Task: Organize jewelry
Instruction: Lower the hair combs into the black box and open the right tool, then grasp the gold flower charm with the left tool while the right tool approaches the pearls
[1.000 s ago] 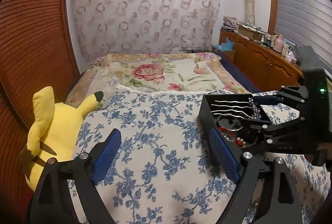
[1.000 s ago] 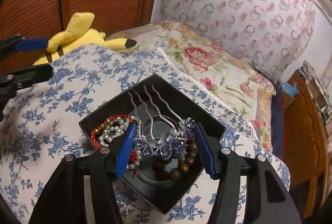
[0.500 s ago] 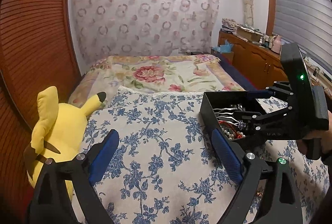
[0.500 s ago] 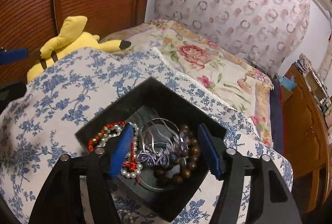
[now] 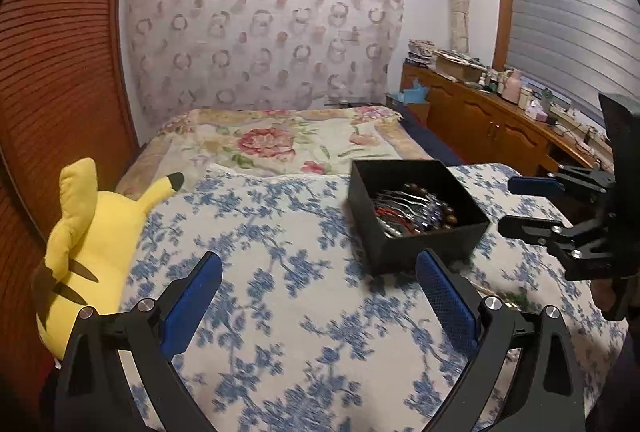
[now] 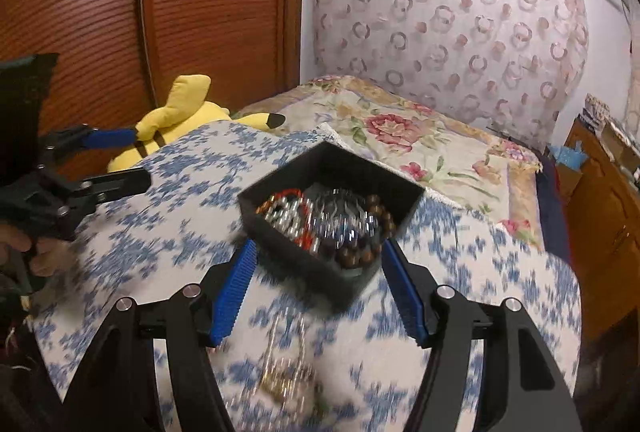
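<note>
Right wrist view puts your right gripper just short of the black box, its blue pads spread wide with nothing between them. The box sits on the blue-flowered cover, holding a tangle of jewelry: red cord, pearls, brown beads and a silver hairpin. A blurred gold chain lies on the cover below your fingers. Your left gripper is also spread wide and holds nothing, over the cover beside the yellow plush toy.
</note>
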The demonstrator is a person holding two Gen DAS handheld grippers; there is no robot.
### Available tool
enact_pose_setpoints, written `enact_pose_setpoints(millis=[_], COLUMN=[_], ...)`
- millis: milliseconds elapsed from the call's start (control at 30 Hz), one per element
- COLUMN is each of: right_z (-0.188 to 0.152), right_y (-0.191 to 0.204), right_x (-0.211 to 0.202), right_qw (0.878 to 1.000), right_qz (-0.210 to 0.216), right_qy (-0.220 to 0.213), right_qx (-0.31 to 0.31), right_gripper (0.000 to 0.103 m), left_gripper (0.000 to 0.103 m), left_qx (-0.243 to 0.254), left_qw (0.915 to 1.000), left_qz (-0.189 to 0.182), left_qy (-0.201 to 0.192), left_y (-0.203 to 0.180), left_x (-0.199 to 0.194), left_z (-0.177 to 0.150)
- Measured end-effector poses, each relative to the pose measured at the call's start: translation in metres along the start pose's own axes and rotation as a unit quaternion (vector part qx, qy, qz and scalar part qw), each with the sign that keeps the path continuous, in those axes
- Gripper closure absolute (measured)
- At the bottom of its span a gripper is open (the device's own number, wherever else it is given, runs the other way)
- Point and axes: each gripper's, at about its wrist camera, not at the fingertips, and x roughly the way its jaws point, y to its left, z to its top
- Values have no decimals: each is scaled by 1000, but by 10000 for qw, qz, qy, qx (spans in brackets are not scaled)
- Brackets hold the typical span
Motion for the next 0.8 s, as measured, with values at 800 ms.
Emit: enact_pose_setpoints(millis=[800], right_z=[-133], right_y=[7], right_x=[-60], right_qw=[9953], right_qz=[-97], right_qy=[415], right_qx=[864], right_gripper=[44], left_gripper=[36], left_qx=[642], left_qw=[9874], left_qz=[-928], left_qy=[1108], left_y=[-89], left_x=[23], left_z=[-62])
